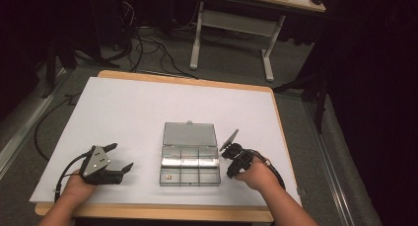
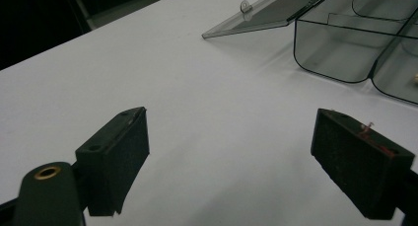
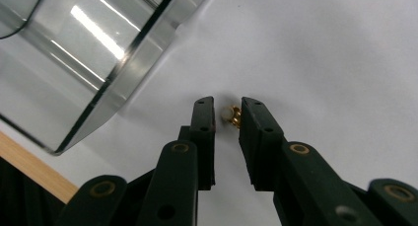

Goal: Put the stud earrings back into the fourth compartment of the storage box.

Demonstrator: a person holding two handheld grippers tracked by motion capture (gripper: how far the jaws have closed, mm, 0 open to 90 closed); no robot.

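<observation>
right claw (image 3: pixel 227 118) is sitting low on the tabletop (image 1: pixel 123 112) just right of the clear box (image 1: pixel 190 159), jaws nearly together with a tiny gold stud (image 3: pixel 231 116) between the tips. One tip looks like it's touching the stud, but there's a sliver of gap on the other side, so I'm not calling it clamped. Left claw (image 2: pixel 231 157) is hovering wide apart over bare tabletop left of the box, holding nothing. The box is lying open, lid (image 2: pixel 276 9) flat behind it, and another small gold bit (image 1: pixel 169 177) is sitting in the front left compartment. Risk from here, I'm guessing: the stud is so small and round it's going to squirt out sideways if the tips are squeezing off-centre, or roll away across the sheet. It could also be slipping out on the lift, or getting knocked against the box wall (image 3: pixel 128 83), which is really close
</observation>
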